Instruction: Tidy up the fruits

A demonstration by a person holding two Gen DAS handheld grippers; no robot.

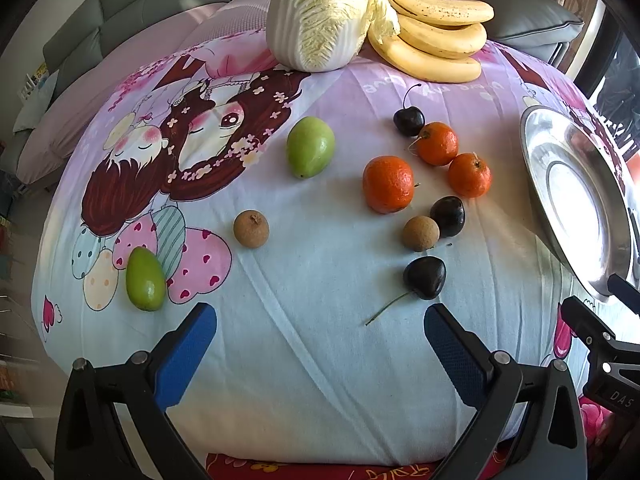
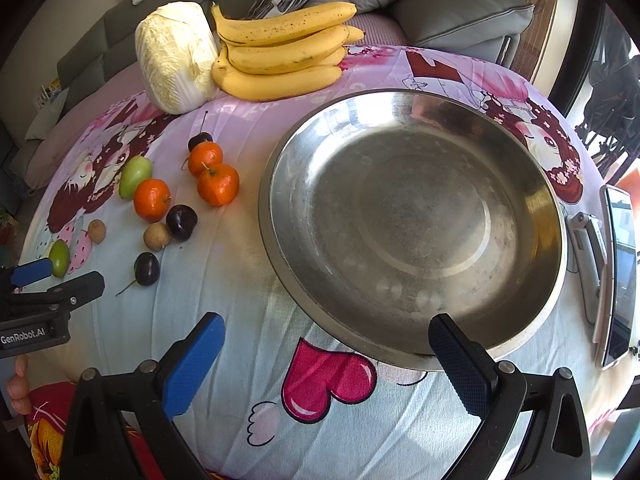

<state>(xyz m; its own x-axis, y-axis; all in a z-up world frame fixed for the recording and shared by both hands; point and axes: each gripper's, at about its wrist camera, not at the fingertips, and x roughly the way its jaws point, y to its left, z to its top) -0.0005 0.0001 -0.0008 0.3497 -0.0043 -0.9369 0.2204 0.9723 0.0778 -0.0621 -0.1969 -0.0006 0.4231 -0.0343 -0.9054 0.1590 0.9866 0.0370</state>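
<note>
Small fruits lie loose on a cartoon-print cloth: three tangerines (image 1: 388,184), three dark cherries (image 1: 425,277), two brown longans (image 1: 251,229) and two green fruits (image 1: 310,146). An empty steel bowl (image 2: 416,216) stands to their right. My left gripper (image 1: 320,320) hovers open above the cloth, the nearest cherry just beyond its right finger. My right gripper (image 2: 326,332) is open too, its right finger over the bowl's near rim. Nothing is between either pair of fingers. The same fruits (image 2: 152,200) show at the left of the right wrist view.
A napa cabbage (image 1: 324,16) and a bunch of bananas (image 1: 436,36) sit at the far edge. A phone (image 2: 618,276) and a white clip lie right of the bowl. Grey sofa cushions (image 2: 460,12) stand behind. A hand (image 2: 18,388) shows at lower left.
</note>
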